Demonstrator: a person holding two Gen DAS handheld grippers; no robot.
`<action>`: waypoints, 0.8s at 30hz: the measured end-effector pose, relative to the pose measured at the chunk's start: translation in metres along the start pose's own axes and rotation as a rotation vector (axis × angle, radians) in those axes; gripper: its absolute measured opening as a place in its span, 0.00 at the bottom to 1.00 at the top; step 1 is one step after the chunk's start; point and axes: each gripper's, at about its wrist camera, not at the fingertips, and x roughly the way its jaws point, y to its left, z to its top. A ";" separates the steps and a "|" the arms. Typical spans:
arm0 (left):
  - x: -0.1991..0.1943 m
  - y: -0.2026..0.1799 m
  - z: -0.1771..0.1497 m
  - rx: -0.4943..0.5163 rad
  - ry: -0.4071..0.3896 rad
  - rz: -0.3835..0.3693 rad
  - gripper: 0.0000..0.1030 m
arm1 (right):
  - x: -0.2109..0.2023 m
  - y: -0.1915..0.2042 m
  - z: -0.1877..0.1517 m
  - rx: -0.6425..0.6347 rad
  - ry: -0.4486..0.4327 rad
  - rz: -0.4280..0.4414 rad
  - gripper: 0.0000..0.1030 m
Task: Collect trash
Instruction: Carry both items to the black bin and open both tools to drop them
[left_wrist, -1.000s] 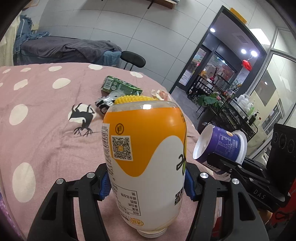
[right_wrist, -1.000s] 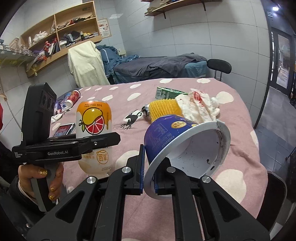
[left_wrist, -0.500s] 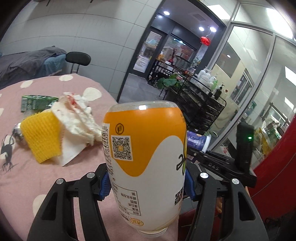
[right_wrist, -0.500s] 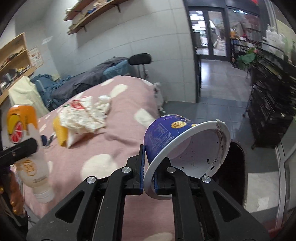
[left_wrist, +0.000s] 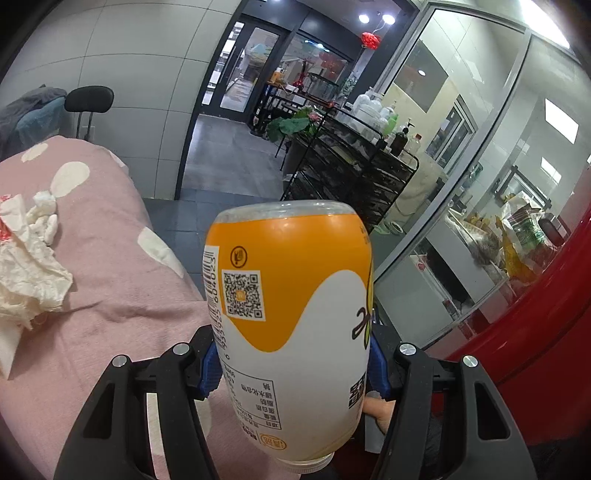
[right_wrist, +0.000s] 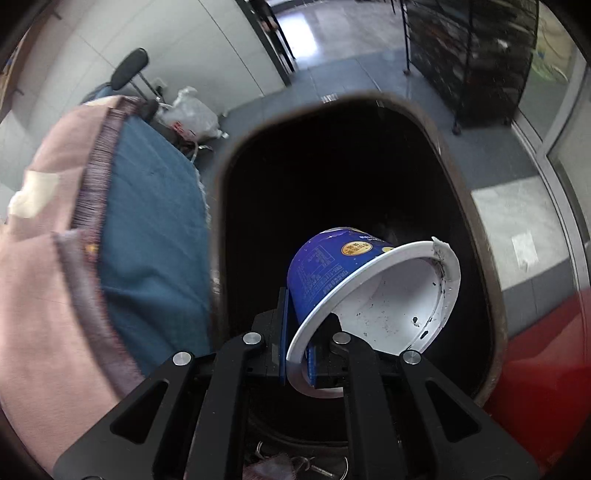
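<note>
Blue-walled and white inside, the empty cup (right_wrist: 373, 291) was pinched by its rim between the nearly closed jaws of the right gripper (right_wrist: 295, 354), mouth tipped sideways, directly above the dark opening of the bin (right_wrist: 491, 295) beside the pink cloth (right_wrist: 44, 295). In the left wrist view the orange-and-white bottle (left_wrist: 291, 325) was clamped cap-down between the blue pads (left_wrist: 208, 365) of the left gripper (left_wrist: 293, 363), over the table edge; crumpled tissue (left_wrist: 26, 266) was left on the cloth. A thin rim grip could be judged weak: the cup might be twisted loose early. On release it could be caught on the bin's rim if dropped off-centre. The bottle, being smooth and held low, might be let slip downward.
</note>
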 end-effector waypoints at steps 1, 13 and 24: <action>0.005 -0.003 -0.001 0.009 0.004 -0.002 0.59 | 0.008 -0.005 0.000 0.017 0.021 0.003 0.08; 0.046 -0.017 -0.009 0.067 0.072 0.005 0.59 | 0.014 -0.034 0.000 0.131 0.014 -0.020 0.65; 0.094 -0.030 -0.019 0.123 0.143 0.036 0.59 | -0.073 -0.055 -0.022 0.181 -0.238 -0.194 0.75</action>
